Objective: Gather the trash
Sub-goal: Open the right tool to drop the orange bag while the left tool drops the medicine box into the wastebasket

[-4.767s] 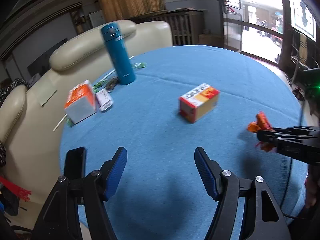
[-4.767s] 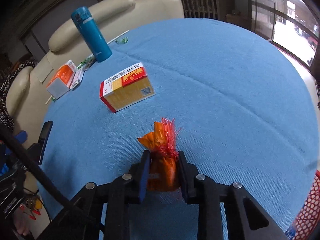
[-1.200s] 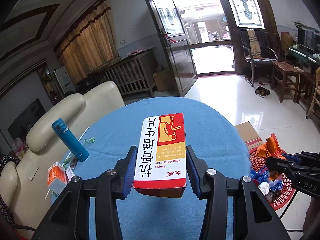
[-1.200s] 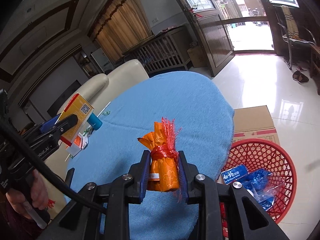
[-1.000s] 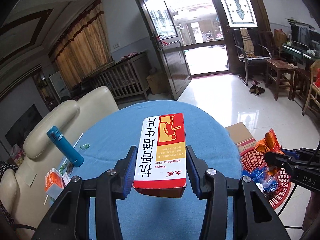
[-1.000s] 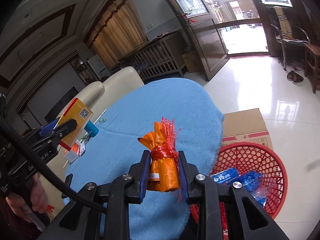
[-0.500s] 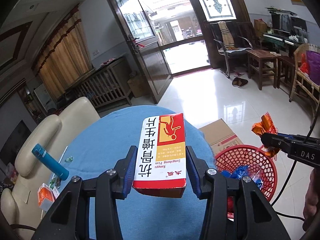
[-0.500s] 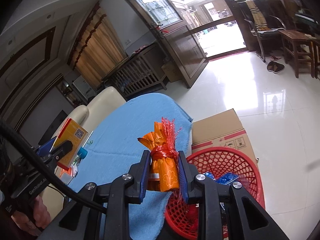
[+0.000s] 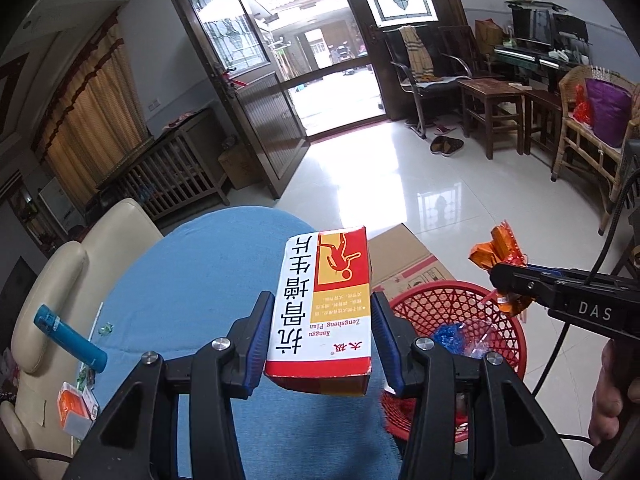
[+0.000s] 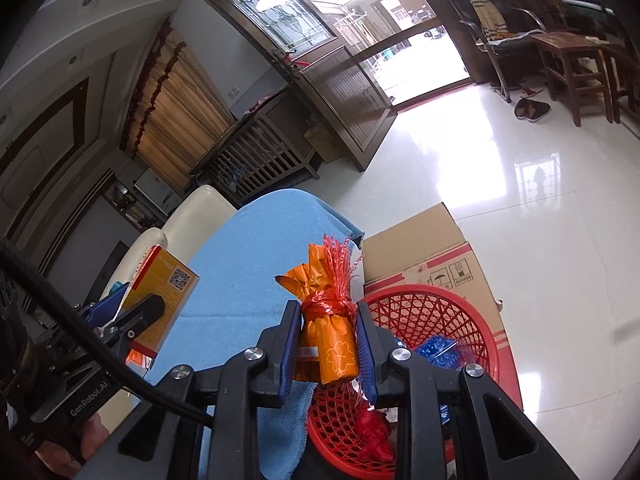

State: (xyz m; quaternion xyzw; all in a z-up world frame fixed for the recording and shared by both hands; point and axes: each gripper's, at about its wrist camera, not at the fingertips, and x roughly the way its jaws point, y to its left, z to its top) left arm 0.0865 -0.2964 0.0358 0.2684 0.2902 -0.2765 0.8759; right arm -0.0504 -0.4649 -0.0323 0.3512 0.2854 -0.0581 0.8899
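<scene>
Blue pads of my left gripper (image 9: 322, 338) are clamped flat on the long sides of the medicine carton (image 9: 325, 305), a red, yellow and white box held lengthwise with its printed face up, and my right gripper (image 10: 328, 340) is closed snugly on the orange wrapped packet (image 10: 329, 334), pinched just below its red ribbon tie. Both loads are off the table, so I judge the step in hand to be the drop into the red basket (image 9: 508, 330).

To do it well I would bring each load squarely over the basket mouth before letting go. From the left view the carton hangs over the edge of the blue tablecloth (image 9: 200, 280), with the basket just beyond and to the right of it, lower down on the floor; I'd carry it further right, then tip it nose-down so it slides in rather than catching the rim. The packet sits closer: in the right view the basket (image 10: 486, 344) lies directly beneath and ahead of my right fingers (some blue wrappers (image 10: 438, 352) already lie inside), so that one can go first.

A cardboard box (image 10: 420, 248) stands touching the far side of the basket, so anything released too far forward would land on it. I'd open the jaws fully, one hand at a time, to keep the two grippers from crowding each other
</scene>
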